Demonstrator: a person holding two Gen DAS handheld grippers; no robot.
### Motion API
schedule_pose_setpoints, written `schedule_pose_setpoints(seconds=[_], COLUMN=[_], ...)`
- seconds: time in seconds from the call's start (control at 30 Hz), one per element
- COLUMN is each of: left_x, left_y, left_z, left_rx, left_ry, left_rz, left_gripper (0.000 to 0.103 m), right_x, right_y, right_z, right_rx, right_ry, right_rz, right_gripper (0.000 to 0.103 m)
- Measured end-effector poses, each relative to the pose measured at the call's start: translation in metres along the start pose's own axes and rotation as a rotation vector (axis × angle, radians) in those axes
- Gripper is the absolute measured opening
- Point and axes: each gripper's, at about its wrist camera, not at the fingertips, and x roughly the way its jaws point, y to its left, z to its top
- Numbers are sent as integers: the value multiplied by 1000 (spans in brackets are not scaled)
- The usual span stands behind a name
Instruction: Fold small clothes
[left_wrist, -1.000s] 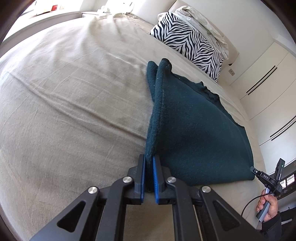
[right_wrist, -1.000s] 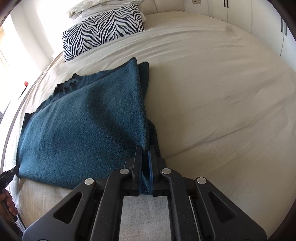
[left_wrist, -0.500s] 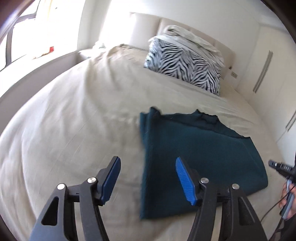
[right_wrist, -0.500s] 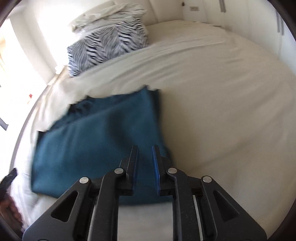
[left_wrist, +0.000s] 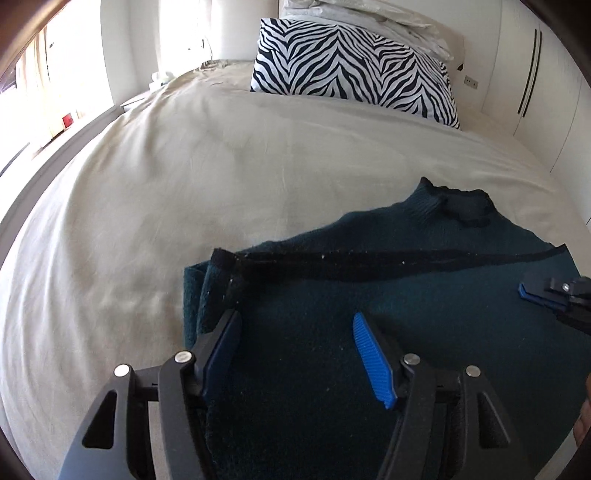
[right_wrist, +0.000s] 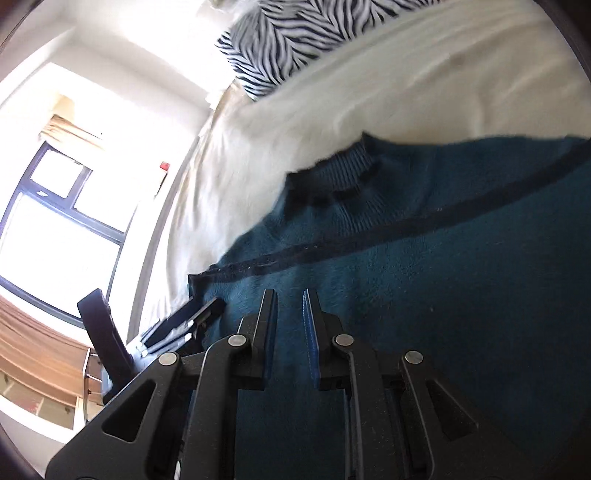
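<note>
A dark teal sweater (left_wrist: 424, 314) lies folded on the beige bed (left_wrist: 184, 192), its ribbed collar at the far edge. It also fills the right wrist view (right_wrist: 461, 277). My left gripper (left_wrist: 295, 332) is wide open and empty, low over the sweater's left part. My right gripper (right_wrist: 289, 306) is open by a narrow gap, empty, over the sweater near its left corner. The right gripper's tip shows at the right edge of the left wrist view (left_wrist: 546, 291). The left gripper shows at the left of the right wrist view (right_wrist: 184, 325).
A zebra-striped pillow (left_wrist: 354, 62) with white bedding on top sits at the head of the bed. White wardrobe doors (left_wrist: 535, 74) stand to the right. A window (right_wrist: 55, 229) and a wooden shelf unit (right_wrist: 40, 373) are beyond the bed's left side.
Both grippers let go of the sweater edge, which dropped flat in a fold. Both then moved in low over the sweater. The left opened wide, the right only slightly.
</note>
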Motion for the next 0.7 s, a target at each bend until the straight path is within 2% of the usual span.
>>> schedule_pose_setpoints(seconds=[0.07, 0.17, 0.23, 0.33, 0.43, 0.5, 0.6, 0.63, 0.67, 0.7], left_x=[-2, -2, 0, -1, -1, -1, -1, -1, -1, -1], left_y=[1, 4, 4, 0, 2, 1, 0, -1, -1, -2], left_z=[-7, -7, -8, -11, -12, -12, -13, -13, -14, -14], left_rx=[23, 6, 10, 24, 19, 24, 33, 33, 34, 35], left_ry=[-17, -10, -9, -18, -19, -20, -25, -27, -28, -30], left_rz=[-3, -20, -16, -4, -7, -2, 10, 13, 16, 19], left_gripper=[66, 66, 67, 67, 67, 67, 67, 67, 67, 67], right_x=[7, 0, -15, -44, -80, -98, -106, -100, -94, -83], right_y=[-12, -40, -56, -81, -104, -106, -75, -57, -45, -27], right_z=[2, 3, 5, 10, 8, 1, -21, -34, -42, -57], right_rx=[21, 104, 142, 199, 290, 313, 190, 135, 106, 64], right_ry=[-7, -65, -123, -208, -295, -315, -261, -217, -185, -129], right_rz=[11, 102, 99, 50, -73, -93, 9, 77, 110, 150], right_gripper=[14, 13, 12, 12, 13, 14, 15, 17, 19, 27])
